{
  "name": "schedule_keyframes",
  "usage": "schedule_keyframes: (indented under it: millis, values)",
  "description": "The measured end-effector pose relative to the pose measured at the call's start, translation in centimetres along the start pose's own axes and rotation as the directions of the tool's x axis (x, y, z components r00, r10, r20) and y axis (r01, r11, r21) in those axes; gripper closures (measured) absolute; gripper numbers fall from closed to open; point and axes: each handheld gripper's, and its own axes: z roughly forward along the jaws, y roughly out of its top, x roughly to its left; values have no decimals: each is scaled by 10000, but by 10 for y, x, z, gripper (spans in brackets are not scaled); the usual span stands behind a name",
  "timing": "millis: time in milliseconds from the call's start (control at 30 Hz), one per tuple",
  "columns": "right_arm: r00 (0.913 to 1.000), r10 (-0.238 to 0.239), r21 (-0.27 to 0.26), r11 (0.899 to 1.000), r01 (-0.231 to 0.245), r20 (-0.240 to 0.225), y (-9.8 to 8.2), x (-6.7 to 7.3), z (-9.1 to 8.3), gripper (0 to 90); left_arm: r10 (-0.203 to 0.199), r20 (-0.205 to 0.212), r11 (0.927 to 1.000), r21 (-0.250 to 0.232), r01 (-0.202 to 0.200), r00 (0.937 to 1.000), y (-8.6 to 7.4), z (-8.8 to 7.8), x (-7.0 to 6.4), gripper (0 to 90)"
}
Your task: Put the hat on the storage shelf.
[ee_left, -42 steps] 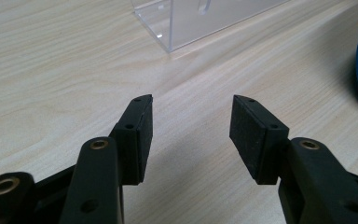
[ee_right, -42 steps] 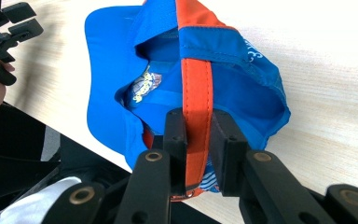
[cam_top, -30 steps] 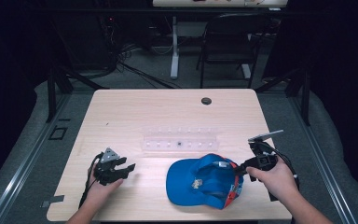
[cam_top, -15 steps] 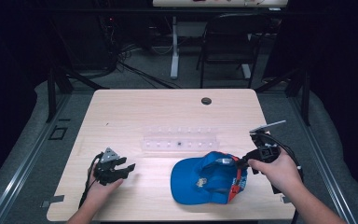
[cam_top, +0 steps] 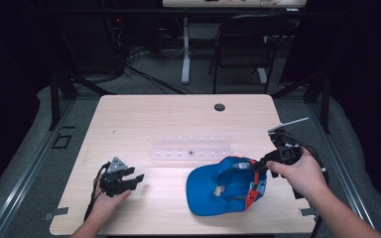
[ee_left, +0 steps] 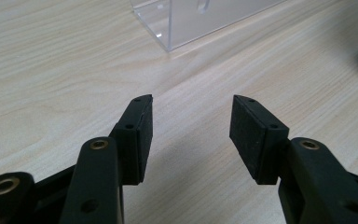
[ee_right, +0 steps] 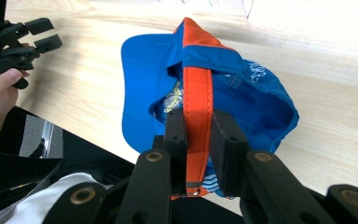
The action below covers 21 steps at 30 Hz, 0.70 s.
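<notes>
Right gripper [ee_right: 198, 140] clamps the blue cap's [ee_right: 242, 93] orange strap [ee_right: 197, 93]; its white print seems unreadable.

No readable text from my seat. Cap [ee_right: 242, 93] carries pale print on blue crown side, too blurred to make out letters. Small label inside cap, white with yellow and blue marks, also illegible; same patch shows in high view as pale speck [cam_top: 220, 189]. Clear rack [cam_top: 191, 148] bears no lettering I can read, just dark dot near middle. Gripper pads [ee_left: 144, 135] plain black, no brand or number. Table [cam_top: 144, 119] bare of signs or stickers.
</notes>
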Motion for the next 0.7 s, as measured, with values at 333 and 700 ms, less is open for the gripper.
schedule_keyframes:
  millis: [333,700]
  values:
    - [9999,22,-26,10000,-22,159,10,17,-17,780,30,1,10000,-2,-30,10000,0,0,0,497]
    - [9999,-24,270,9996,21,125,19,28,-28,780,41,69,10000,82,-42,10000,0,-1,1,496]
